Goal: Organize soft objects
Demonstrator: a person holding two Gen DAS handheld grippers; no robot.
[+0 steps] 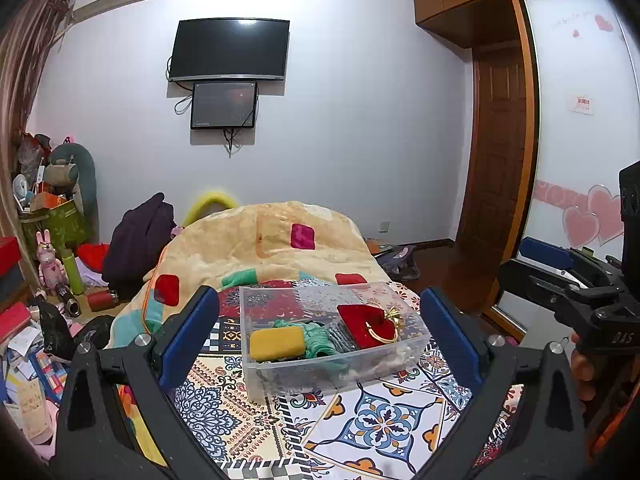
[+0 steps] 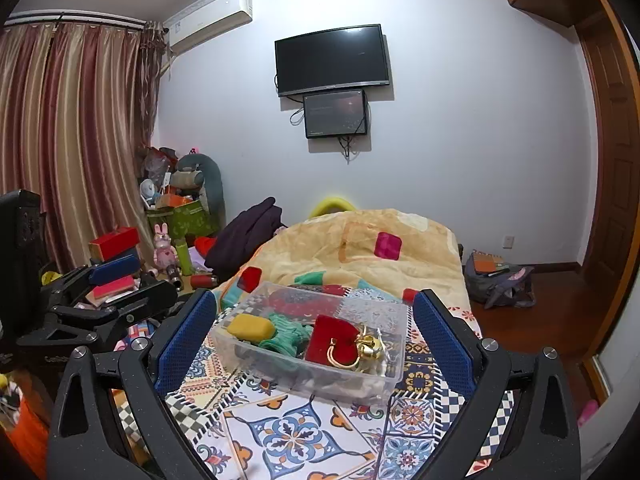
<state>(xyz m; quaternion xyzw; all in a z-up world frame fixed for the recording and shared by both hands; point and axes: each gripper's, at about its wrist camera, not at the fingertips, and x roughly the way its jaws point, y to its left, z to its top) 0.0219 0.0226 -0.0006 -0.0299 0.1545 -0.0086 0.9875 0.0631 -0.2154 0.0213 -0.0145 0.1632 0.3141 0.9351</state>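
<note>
A clear plastic box stands on the patterned bed cover. Inside lie a yellow sponge, a green knitted cloth, and a red pouch with a gold bow. My left gripper is open and empty, its blue pads to either side of the box, held back from it. My right gripper is also open and empty, framing the box the same way. Each gripper shows at the edge of the other's view.
A beige blanket is heaped behind the box. A cluttered pile of toys, bottles and boxes fills the left side. A backpack lies on the wood floor at right. A TV hangs on the far wall.
</note>
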